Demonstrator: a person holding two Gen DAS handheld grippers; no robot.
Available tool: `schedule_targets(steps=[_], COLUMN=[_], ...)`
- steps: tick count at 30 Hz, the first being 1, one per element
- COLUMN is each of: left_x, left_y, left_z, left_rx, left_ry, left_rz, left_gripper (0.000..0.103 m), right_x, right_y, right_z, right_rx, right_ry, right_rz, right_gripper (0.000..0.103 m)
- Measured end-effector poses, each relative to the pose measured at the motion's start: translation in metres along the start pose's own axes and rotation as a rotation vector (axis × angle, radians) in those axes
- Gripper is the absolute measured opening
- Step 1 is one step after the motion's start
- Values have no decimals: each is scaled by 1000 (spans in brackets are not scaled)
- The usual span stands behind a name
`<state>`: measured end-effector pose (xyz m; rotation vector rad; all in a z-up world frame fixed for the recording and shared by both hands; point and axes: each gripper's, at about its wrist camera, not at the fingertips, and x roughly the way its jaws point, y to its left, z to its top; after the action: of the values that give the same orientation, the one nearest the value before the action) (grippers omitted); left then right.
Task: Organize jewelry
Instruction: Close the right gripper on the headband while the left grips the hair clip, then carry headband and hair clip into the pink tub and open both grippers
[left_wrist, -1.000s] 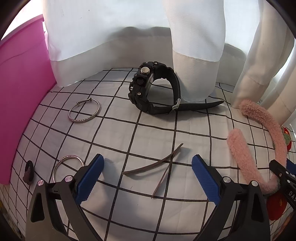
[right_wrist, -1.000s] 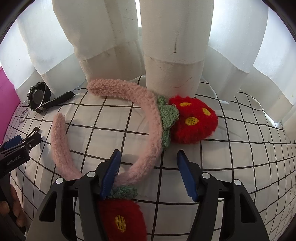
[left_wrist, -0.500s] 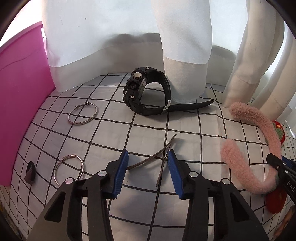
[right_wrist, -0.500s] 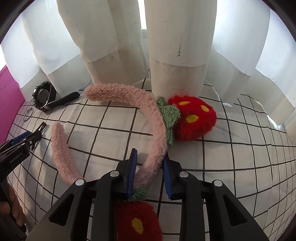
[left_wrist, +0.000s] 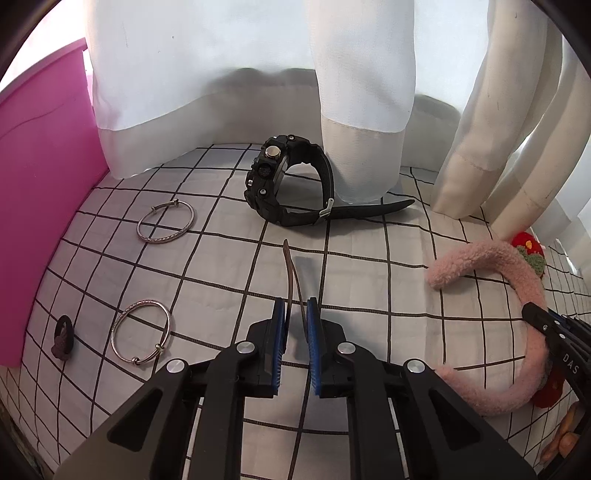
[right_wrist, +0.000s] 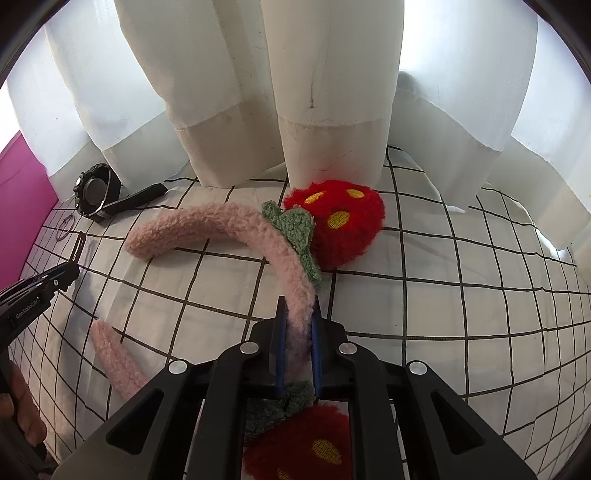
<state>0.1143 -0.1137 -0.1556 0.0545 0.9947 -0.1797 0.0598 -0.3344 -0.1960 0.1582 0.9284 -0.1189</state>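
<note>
A thin brown hair clip (left_wrist: 290, 269) sticks up and away from between the blue pads of my left gripper (left_wrist: 295, 303), which is shut on its near end. In the right wrist view that same clip (right_wrist: 79, 245) pokes out of the left gripper's tip (right_wrist: 72, 266) at the left edge. My right gripper (right_wrist: 298, 308) is shut on the band of a pink fuzzy headband (right_wrist: 236, 221) with red strawberry puffs (right_wrist: 340, 221). From the left wrist, the headband (left_wrist: 480, 254) curves at the right, with the right gripper (left_wrist: 543, 325) on it.
On the white checked cloth (left_wrist: 369, 288) lie a black watch (left_wrist: 273, 177), two silver bangles (left_wrist: 166, 223) (left_wrist: 142, 332) and a small dark ring (left_wrist: 62, 338). A pink box wall (left_wrist: 37, 184) stands at the left. White curtains (right_wrist: 325, 74) hang along the back.
Both grippers went from open to shut. The left one shut on the brown clip, which now points away from me. The right one shut on the headband's band.
</note>
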Motion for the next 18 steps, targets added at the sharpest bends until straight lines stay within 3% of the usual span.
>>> schedule_targets(steps=[18], left_x=[-32], left_y=[-4], left_z=[7], left_rx=[-20], left_ry=[-22], left_rz=[-14], left_gripper=[12], right_x=[-58], right_y=[-9], right_z=[10], right_rx=[-39], right_ry=[-59], right_rz=[20], right_gripper=[10])
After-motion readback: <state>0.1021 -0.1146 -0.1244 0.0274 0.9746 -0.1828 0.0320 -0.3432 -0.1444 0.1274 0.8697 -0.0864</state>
